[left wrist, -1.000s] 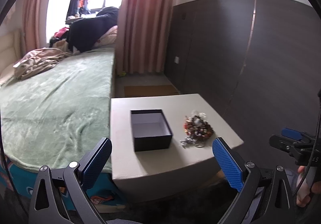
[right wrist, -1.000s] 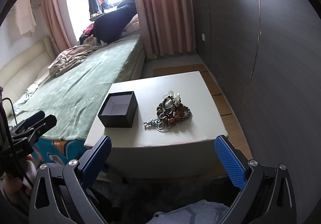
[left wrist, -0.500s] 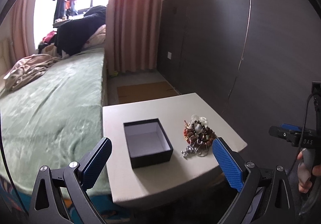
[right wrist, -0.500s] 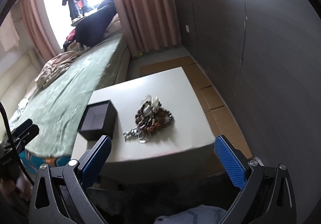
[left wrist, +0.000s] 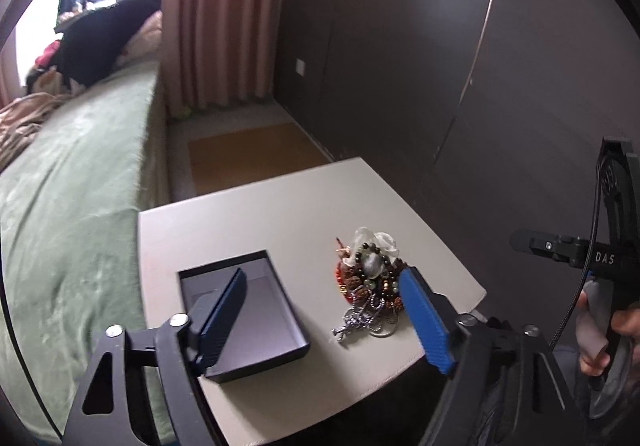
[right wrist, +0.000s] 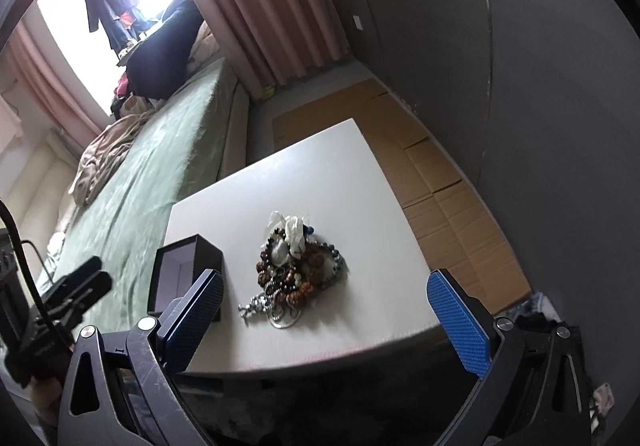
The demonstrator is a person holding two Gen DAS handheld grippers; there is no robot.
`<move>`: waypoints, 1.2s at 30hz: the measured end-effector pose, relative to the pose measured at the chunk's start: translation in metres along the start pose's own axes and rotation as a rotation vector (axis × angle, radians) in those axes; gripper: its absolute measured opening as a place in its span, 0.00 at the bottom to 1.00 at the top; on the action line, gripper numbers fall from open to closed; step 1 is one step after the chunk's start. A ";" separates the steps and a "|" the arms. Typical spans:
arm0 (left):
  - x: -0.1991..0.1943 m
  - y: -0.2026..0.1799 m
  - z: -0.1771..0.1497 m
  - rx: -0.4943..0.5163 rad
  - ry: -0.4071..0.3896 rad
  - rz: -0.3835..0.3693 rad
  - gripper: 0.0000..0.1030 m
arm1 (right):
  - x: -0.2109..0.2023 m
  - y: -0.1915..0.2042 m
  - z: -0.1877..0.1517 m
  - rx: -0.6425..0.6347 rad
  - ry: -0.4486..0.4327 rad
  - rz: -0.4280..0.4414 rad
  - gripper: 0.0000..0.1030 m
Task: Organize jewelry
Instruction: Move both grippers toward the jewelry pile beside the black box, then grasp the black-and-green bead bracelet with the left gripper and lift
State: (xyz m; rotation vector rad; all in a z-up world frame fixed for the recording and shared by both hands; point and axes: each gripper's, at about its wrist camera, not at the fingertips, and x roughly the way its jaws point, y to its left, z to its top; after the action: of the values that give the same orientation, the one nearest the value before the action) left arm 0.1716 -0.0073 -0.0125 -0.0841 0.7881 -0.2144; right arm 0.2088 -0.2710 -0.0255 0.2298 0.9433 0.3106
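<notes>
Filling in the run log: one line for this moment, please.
phase: approach | left hand-held gripper: open, empty | right hand-held gripper: open, empty | jewelry pile: on table | black box: open, empty

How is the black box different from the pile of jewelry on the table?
The black box is one plain, square-sided thing, open and empty; the jewelry pile is a tangled heap of mixed beads and silver chain. The box lies nearer the bed than the pile. Both rest on the white table, apart.
</notes>
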 end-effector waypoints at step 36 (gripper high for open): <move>0.193 -0.041 0.004 -0.002 0.478 0.070 0.15 | 0.167 -0.037 0.042 0.186 0.308 0.289 0.73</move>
State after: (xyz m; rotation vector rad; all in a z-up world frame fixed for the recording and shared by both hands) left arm 0.3001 -0.0906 -0.1375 -0.0059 1.2651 -0.1688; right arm 0.3410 -0.2478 -0.1400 0.5014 1.2474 0.5357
